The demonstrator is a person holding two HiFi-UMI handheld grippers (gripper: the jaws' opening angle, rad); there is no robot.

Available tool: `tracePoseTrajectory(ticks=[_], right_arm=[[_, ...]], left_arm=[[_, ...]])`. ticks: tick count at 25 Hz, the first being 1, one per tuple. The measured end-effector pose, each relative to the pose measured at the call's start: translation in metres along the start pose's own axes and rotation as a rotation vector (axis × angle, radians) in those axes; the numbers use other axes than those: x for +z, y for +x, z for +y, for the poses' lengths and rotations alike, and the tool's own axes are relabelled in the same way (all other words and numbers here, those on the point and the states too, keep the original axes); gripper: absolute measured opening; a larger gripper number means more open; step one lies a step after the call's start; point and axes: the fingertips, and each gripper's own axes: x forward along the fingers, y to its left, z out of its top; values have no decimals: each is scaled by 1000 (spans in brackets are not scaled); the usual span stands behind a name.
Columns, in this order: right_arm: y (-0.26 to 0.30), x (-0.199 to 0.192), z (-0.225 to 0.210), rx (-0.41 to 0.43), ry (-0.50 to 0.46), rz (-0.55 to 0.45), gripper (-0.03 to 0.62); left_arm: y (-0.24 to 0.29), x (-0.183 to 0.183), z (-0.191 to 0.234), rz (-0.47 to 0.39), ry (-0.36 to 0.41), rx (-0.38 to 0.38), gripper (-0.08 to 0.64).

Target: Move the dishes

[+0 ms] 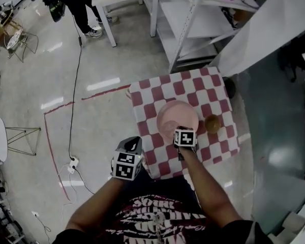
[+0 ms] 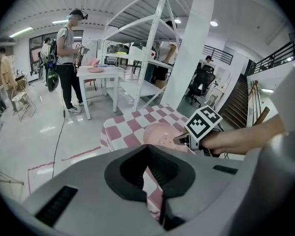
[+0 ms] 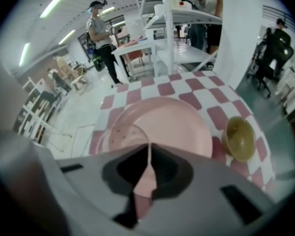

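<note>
— Where's your right gripper (image 2: 179,139) just now?

— Down at the near edge of the pink plate (image 1: 179,113). My jaws are drawn together on that rim, with only a thin strip of pink showing in the slit between them. The rest of the plate spreads away from me, straight ahead of the jaws.

— And where does the plate sit?

— On the small table with the red-and-white checked cloth (image 1: 213,90), about the middle of it. An olive-brown bowl (image 1: 212,123) stands just beside the plate on my right, upright, near it but clear of my jaws. On the plate's left part there's a smaller round pink shape (image 3: 120,136), speckled inside. I can't tell whether it's a second dish or a hollow in the plate.

— What about the other hand?

— My left gripper (image 1: 133,144) hangs off the table's near left corner, over the shiny floor and tilted downward. Its jaws are closed with nothing between them. The plate lies ahead and to the right of it, well apart, with my right forearm reaching across in between.
</note>
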Motion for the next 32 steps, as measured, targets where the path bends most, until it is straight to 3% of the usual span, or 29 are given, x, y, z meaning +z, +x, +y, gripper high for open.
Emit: tracePoseTrajectory(ticks=[5, 11, 20, 24, 28, 32], right_arm=[[-9, 0, -5, 27, 51, 21, 43], [-65, 6, -25, 18, 159, -81, 44], [-116, -54, -100, -97, 292, -104, 44], [-104, -85, -113, -55, 350, -78, 44], [-91, -106, -124, 7, 387, -45, 44], [-70, -117, -129, 60, 385, -38, 43]], left_arm=[[5, 8, -4, -21, 25, -36, 26], [21, 32, -17, -54, 31, -108, 26], [22, 45, -77, -58, 130, -219, 26], [16, 44, -86, -53, 151, -180, 25], [4, 52, -91, -76, 82, -104, 26], [-9, 34, -101, -64, 72, -30, 26]])
